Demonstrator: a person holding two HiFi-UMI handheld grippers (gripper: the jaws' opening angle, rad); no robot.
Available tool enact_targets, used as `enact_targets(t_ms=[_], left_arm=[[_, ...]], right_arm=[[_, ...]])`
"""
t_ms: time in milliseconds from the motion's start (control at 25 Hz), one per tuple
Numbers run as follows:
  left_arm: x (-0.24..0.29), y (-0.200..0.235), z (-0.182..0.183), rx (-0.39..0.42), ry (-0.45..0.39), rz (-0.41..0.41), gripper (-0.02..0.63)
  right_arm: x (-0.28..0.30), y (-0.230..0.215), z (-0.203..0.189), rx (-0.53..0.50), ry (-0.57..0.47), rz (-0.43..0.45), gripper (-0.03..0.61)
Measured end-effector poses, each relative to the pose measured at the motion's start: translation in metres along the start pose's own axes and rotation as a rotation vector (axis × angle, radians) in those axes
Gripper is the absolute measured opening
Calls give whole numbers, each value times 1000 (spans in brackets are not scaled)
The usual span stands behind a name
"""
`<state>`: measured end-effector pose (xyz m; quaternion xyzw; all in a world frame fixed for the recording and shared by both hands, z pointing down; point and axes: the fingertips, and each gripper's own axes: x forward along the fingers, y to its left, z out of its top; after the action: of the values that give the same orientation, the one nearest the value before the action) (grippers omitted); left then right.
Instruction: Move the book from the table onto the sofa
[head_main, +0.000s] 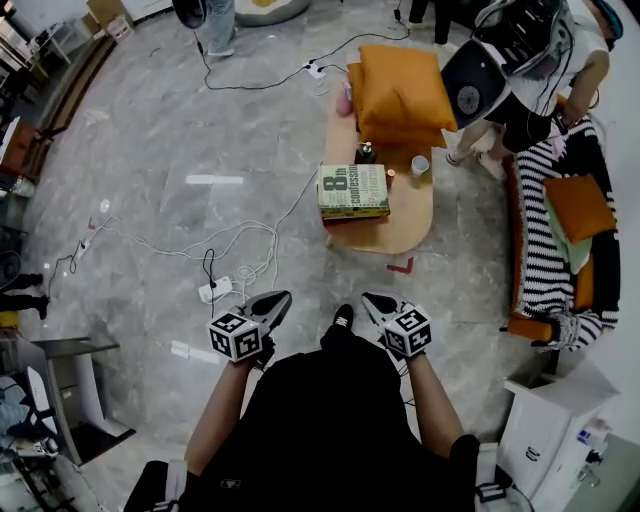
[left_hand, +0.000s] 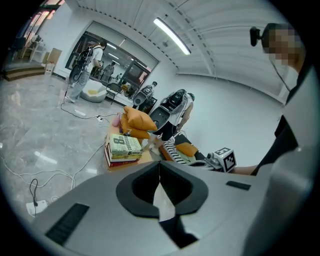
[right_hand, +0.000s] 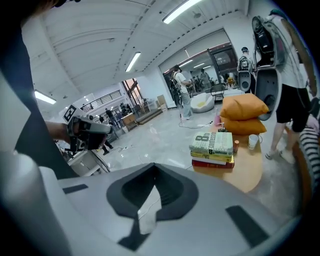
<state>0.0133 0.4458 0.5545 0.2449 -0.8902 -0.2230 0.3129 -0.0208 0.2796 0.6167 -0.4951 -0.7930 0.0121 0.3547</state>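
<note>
— Book (head_main: 353, 190), the thick pale-green one with a big "8" on the cover: where is it, and how far along am I?
— It lies on top of a yellow-and-red book stack (head_main: 352, 213) at the 7 o'clock end of the oval light-wood table (head_main: 412, 228). That table is at your 12 o'clock, well apart from both grippers. Nothing is done yet: you have no grasp, no lift and no carry.
— Grippers?
— Your left gripper (head_main: 280, 300), grey and two-jawed, has its jaws pressed together with nothing between them. Your right gripper (head_main: 372, 300) is the same, closed and empty. You'll need to spread the jaws before the pick.
— Sofa?
— The black-and-white striped sofa (head_main: 540, 255) sits at the table's 3 o'clock, your 2 o'clock. An orange square cushion (head_main: 578, 205) lies on it. A person (head_main: 522, 112) stands at its far end, so I'd say aim for the bare striped seat nearer you.
</note>
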Motion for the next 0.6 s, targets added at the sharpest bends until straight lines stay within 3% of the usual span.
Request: enact_targets(t_ms=[280, 600], left_arm=[[32, 3, 18, -11, -17, 15, 12], [46, 10, 25, -52, -36, 20, 12]], right_arm=[[14, -40, 22, -57, 27, 35, 8], [12, -48, 35, -53, 28, 41, 8]])
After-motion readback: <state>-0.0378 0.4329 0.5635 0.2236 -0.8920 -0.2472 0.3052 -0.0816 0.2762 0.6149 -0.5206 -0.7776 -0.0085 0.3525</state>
